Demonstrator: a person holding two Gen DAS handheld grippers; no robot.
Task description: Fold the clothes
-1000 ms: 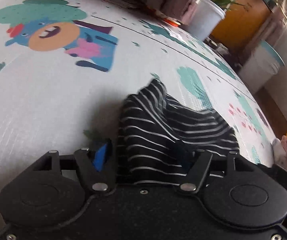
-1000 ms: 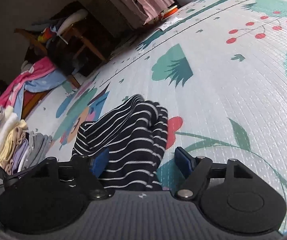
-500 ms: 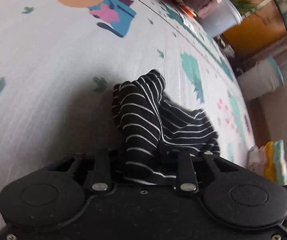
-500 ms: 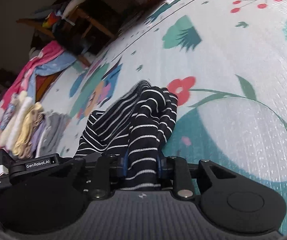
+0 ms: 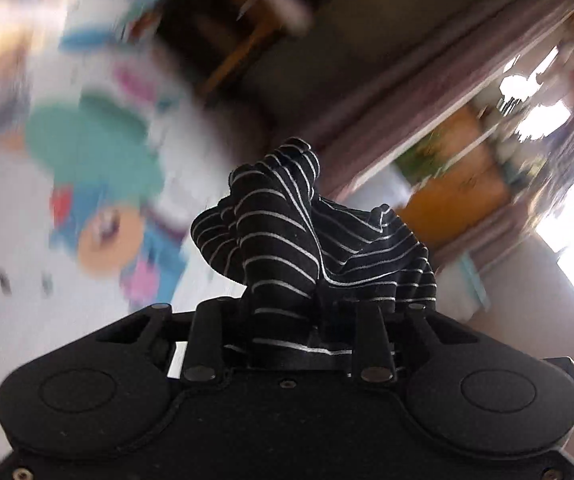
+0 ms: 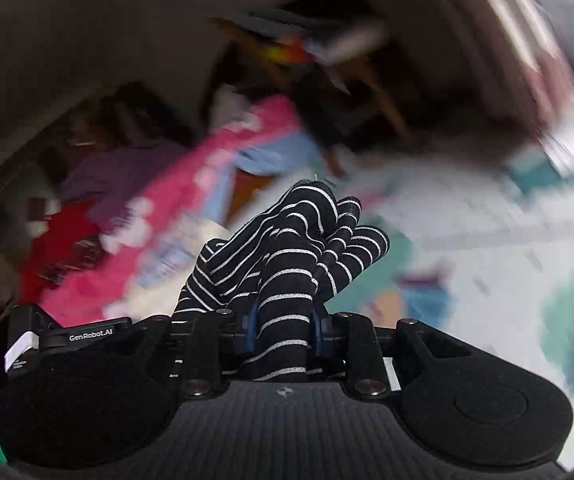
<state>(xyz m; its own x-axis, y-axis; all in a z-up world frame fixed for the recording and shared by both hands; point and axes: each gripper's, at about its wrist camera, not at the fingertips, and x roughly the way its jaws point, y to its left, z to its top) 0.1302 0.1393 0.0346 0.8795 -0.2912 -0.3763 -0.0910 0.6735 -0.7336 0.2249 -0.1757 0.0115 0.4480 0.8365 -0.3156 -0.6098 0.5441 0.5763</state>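
Both clamped tight on the black striped garment (image 5: 287,240), left gripper (image 5: 287,332) pinching one bunched fold and right gripper (image 6: 283,332) another between its blue pads (image 6: 250,326), cloth raised off the blurred cartoon play mat (image 5: 87,160), pink clothes (image 6: 175,200) smeared behind.

Striped garment (image 5: 287,240): is lifted clear of the play mat (image 5: 27,320), bunched, where it lay flat before.
Left gripper (image 5: 287,320): is raised from the mat.
Right gripper (image 6: 281,328): is raised likewise.
Background: is now blurred.
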